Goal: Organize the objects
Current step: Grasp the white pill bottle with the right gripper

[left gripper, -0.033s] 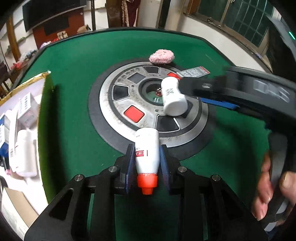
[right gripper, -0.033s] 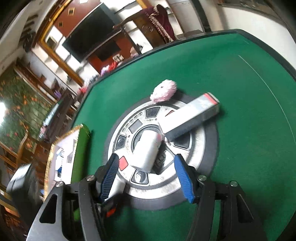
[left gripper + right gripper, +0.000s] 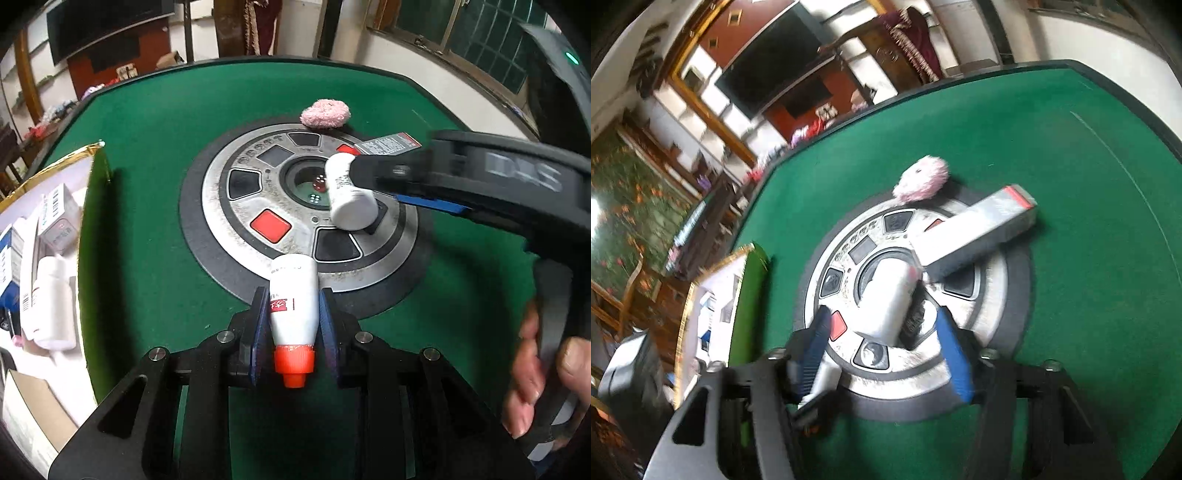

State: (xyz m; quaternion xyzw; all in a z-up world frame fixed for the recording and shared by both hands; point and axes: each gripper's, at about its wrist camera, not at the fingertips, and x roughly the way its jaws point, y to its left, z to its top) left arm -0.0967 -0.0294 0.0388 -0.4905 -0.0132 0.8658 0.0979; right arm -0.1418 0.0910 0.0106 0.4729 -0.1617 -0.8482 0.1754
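Left gripper (image 3: 291, 325) clamped on orange-capped white bottle (image 3: 293, 299), just above green counter (image 3: 147, 229). Right gripper (image 3: 882, 343) closing around white jar (image 3: 886, 299) lying on round centre panel (image 3: 960, 354); pads not yet pressing.

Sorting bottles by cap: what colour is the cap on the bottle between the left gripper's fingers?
Orange-red cap, clearest in the left wrist view.
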